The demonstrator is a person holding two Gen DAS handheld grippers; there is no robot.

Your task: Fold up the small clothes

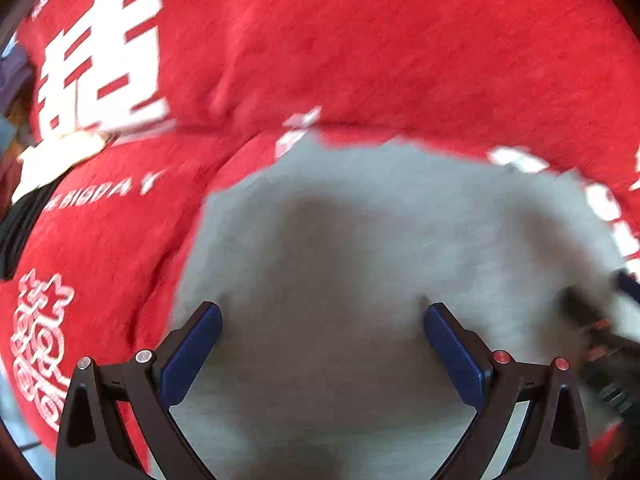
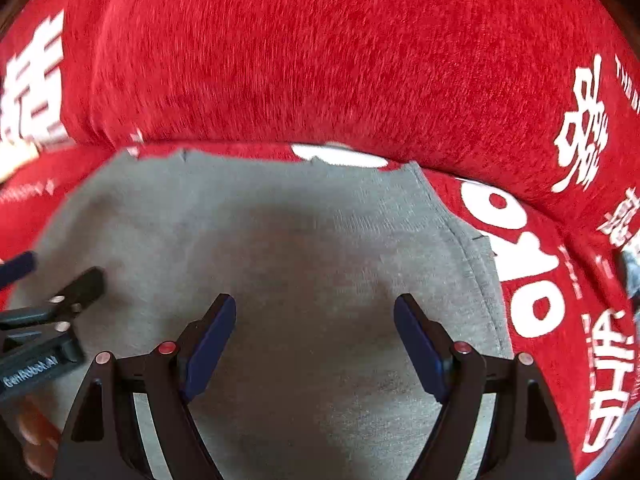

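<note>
Here both claws hang wide apart over a grey knit garment point(image 1: 360, 240), holding nothing. The left claw point(image 1: 322, 320) spreads its blue pads point(image 1: 192, 356) above the grey cloth, which lies on a red fabric with white lettering point(image 1: 360, 48); at the right edge of this view the other claw shows only as a dark blur. The right wrist view is sharper: the right claw point(image 2: 315, 312) hovers over the garment point(image 2: 280, 220), whose stitched hem point(image 2: 476, 268) runs down its right side against the red fabric point(image 2: 320, 52), and the left claw point(image 2: 48, 300) enters from the left edge.
</note>
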